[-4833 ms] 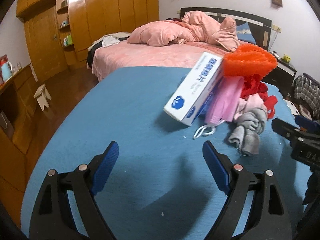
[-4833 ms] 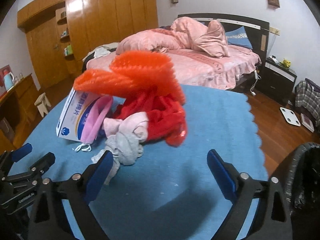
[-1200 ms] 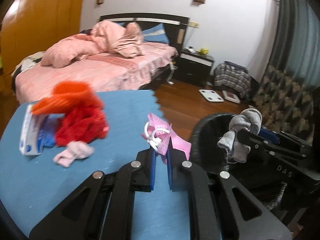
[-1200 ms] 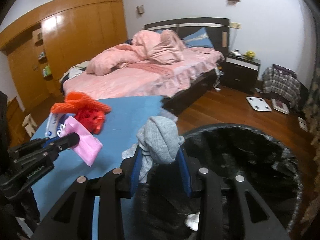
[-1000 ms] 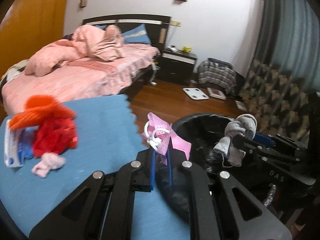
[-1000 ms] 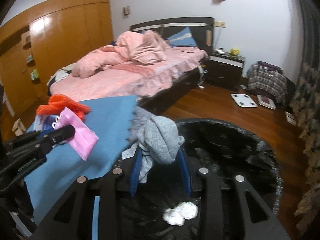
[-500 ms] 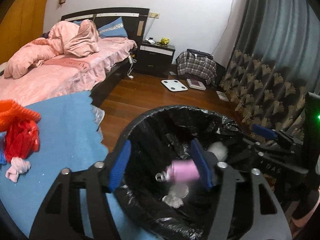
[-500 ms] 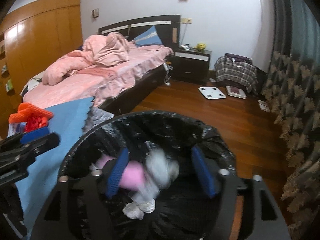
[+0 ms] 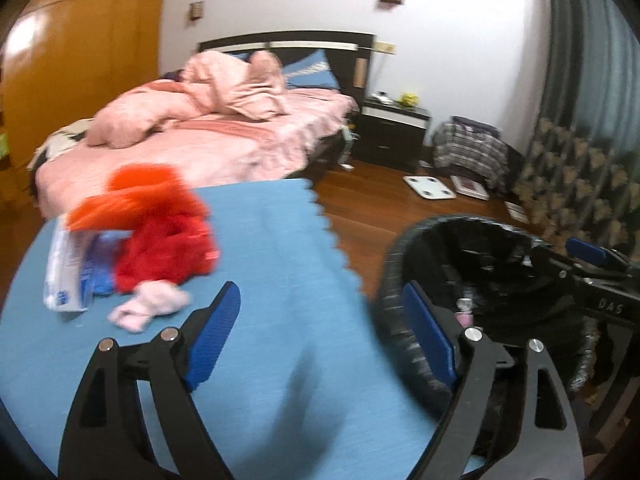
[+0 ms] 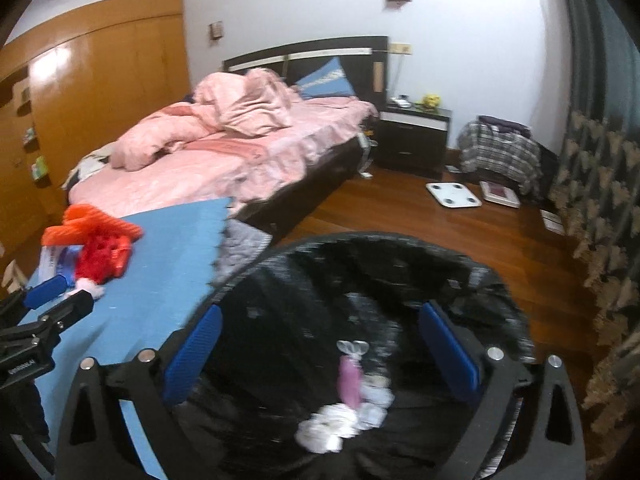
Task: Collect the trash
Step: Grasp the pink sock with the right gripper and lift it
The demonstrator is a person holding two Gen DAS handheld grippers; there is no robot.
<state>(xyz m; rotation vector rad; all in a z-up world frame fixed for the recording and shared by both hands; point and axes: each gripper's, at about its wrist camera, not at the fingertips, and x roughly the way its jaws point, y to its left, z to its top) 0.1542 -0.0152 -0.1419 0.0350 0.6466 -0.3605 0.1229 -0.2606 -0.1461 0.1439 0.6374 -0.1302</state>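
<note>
The trash bin (image 10: 400,248), lined with a black bag, sits at the 6 o'clock of your right wrist view, and the rubbish lies at its bottom: a pink mask (image 10: 350,376) with a white ear loop, and pale crumpled bits (image 10: 332,420) beside it, all blurred. Your right gripper (image 10: 320,348) hangs directly over the bin mouth; its jaws have just been opening and stand wide apart with nothing between them, which suits letting things fall inside. Your left gripper (image 9: 320,328) has also just been opening and is empty; it points at the blue tablecloth (image 9: 260,248), with the bin rim at its 3 o'clock, probably heading for more trash. At its 10 o'clock waits the remaining heap: an orange mesh piece (image 9: 132,192) on red netting (image 9: 168,244), a white box (image 9: 64,272) half buried under them, and a pale pink cloth (image 9: 148,308) nearest you. Motion blur smears the heap, so the box's print is unreadable. The bin's base is cut off, and you cannot tell how full it is.
</note>
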